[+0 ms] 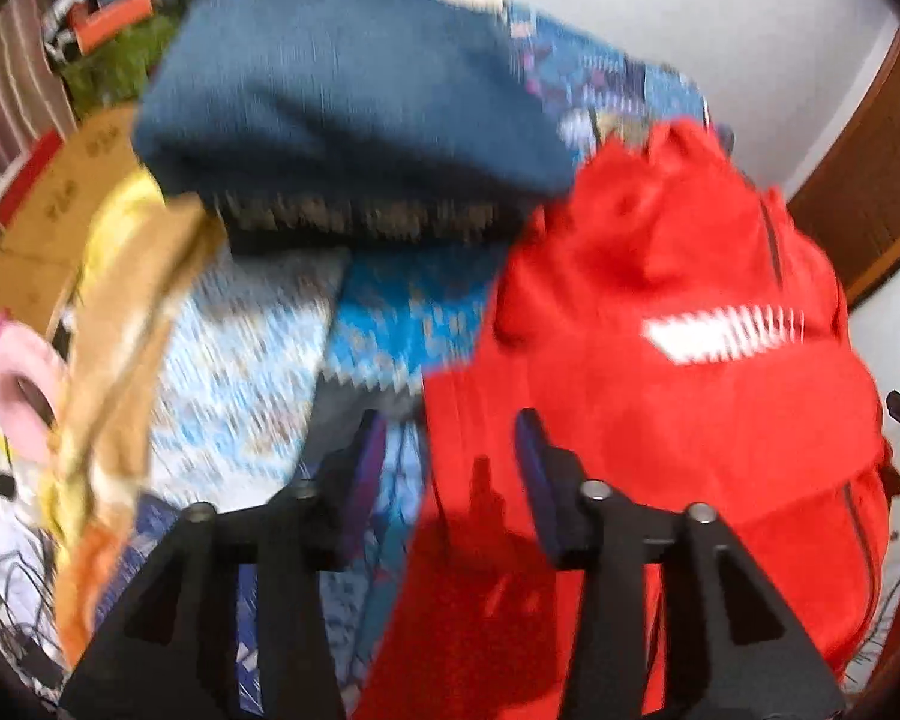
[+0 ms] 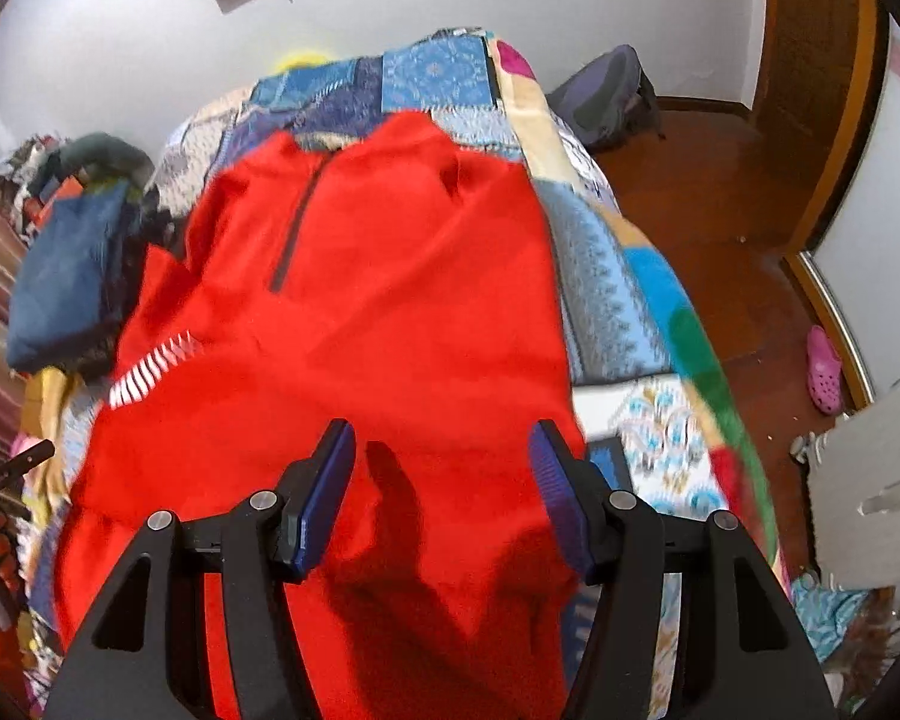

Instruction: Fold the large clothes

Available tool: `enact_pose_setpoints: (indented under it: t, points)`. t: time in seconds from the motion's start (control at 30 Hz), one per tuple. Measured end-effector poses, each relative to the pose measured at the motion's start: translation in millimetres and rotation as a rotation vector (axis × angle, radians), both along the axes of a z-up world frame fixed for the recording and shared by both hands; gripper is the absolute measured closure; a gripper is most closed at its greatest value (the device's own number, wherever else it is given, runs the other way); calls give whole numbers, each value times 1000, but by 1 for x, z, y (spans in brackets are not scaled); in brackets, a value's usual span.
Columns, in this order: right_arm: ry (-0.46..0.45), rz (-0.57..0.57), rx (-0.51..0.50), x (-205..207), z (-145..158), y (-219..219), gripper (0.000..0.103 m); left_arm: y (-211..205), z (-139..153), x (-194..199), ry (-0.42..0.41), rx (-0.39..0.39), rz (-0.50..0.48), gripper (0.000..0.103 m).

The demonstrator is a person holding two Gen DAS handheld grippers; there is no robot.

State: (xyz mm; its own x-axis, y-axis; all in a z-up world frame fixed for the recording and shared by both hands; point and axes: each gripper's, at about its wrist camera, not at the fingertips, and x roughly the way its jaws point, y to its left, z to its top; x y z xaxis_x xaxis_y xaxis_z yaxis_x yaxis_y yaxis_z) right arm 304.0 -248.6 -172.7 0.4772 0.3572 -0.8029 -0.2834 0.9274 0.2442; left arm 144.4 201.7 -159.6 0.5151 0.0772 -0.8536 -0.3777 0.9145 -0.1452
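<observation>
A large red pullover (image 2: 378, 312) with a dark neck zip and a white chest print lies spread on the patchwork bed cover (image 2: 618, 300). It also shows in the left wrist view (image 1: 660, 420), on the right. My right gripper (image 2: 444, 480) is open and empty, just above the pullover's lower part. My left gripper (image 1: 453, 468) is open and empty, over the pullover's left edge and the bed cover (image 1: 252, 360). The left wrist view is blurred.
A folded dark blue garment (image 1: 342, 102) lies at the bed's far left, also in the right wrist view (image 2: 72, 288). Yellow and orange cloth (image 1: 120, 360) lies along the left edge. A dark backpack (image 2: 606, 96) and a pink clog (image 2: 825, 369) sit on the wooden floor at right.
</observation>
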Motion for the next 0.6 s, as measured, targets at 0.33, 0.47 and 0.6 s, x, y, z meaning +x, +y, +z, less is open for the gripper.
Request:
enact_pose_setpoints:
  t: [0.33, 0.47, 0.6]
  points:
    - [160, -17, 124, 73, -12, 21, 47, -28, -2, 63, -17, 30, -115, 54]
    - [219, -56, 121, 93, -25, 29, 47, -47, -19, 85, 19, 32, -176, 54]
    - [299, -105, 125, 108, -46, 27, 59, -62, -30, 101, 36, 19, -218, 54]
